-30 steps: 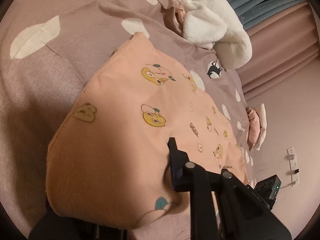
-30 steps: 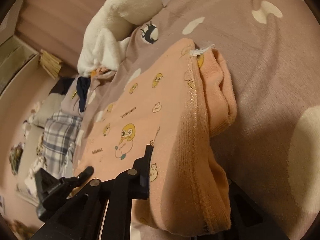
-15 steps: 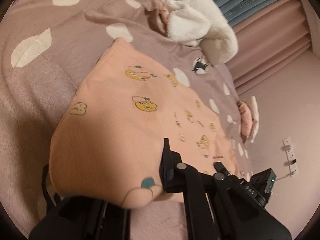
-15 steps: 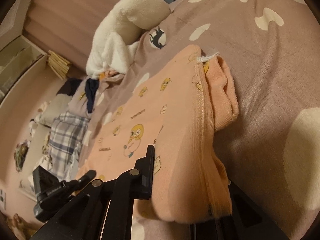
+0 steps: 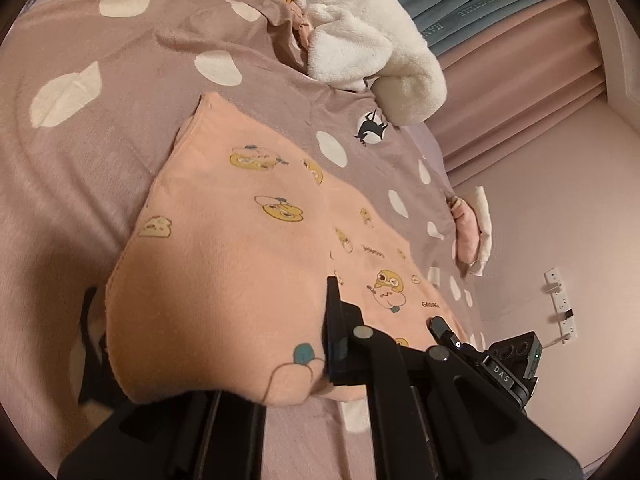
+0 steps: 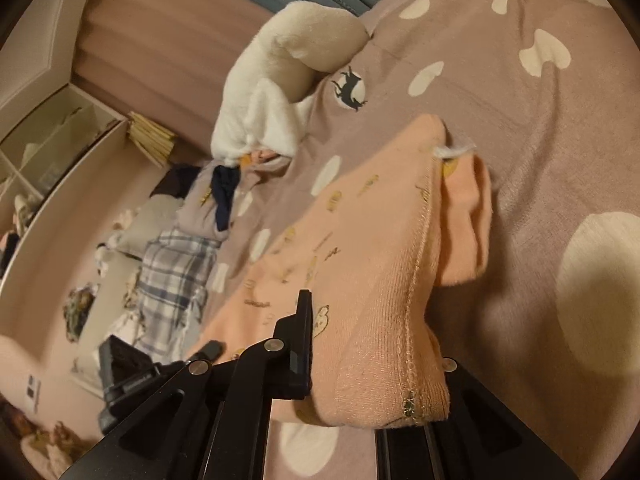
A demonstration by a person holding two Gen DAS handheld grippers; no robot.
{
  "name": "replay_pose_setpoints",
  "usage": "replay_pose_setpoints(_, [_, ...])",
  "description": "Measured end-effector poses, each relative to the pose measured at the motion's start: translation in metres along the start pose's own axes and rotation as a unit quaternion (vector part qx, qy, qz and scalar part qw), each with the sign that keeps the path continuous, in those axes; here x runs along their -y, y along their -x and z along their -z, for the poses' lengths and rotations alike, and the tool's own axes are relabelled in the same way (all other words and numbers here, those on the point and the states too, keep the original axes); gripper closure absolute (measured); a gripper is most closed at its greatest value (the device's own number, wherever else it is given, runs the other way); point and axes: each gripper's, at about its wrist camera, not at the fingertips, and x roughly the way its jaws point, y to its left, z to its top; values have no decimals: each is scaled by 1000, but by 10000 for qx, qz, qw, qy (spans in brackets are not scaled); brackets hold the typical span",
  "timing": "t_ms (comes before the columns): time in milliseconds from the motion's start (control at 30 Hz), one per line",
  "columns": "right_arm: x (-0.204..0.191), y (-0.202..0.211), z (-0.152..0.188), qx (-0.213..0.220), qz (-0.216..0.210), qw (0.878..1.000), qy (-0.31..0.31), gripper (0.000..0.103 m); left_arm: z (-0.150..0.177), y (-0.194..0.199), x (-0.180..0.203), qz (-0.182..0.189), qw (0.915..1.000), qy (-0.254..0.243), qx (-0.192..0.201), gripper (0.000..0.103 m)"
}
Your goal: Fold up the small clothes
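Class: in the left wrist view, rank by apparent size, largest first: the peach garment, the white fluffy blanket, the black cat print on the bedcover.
1. peach garment, though it is nearest the camera, which inflates it.
2. white fluffy blanket, farther off.
3. black cat print, clearly the smallest.

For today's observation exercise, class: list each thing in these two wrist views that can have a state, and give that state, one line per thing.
Peach cotton garment with yellow cartoon prints: partly folded, near edge lifted off the bed.
Left hand-held gripper: shut on the garment's near edge.
Right hand-held gripper: shut on the garment's stitched hem.
Mauve bedspread with cream spots: spread out, slightly wrinkled.
White fluffy plush blanket: bunched in a heap.
Blue-and-white plaid cloth: crumpled, unfolded.
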Motion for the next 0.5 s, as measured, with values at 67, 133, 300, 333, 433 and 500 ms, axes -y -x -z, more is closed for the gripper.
replay_pose_setpoints(67, [-3, 7, 3, 20, -42, 10000, 10, 93, 7, 10, 7, -25, 10000, -79, 12, 98])
replay_pose_setpoints(133, [-3, 15, 8, 6, -60, 10000, -79, 93, 20, 22, 16, -58, 9998, -154, 69, 98])
replay_pose_setpoints(300, [-5, 36, 24, -118, 174, 9995, -247, 93, 55, 40, 33, -54, 9990, -436, -61, 98])
replay_pose_setpoints(333, [-5, 41, 28, -114, 162, 9994, -270, 92, 63, 45, 33, -31, 9990, -438, -37, 98])
replay_pose_setpoints(433, [-7, 61, 42, -82, 104, 9994, -331, 92, 79, 56, 21, 139, 9998, -164, -53, 98])
replay_pose_setpoints(500, [-11, 71, 51, -18, 122, 9995, -278, 93, 88, 60, 9, 66, 9999, 24, -117, 98])
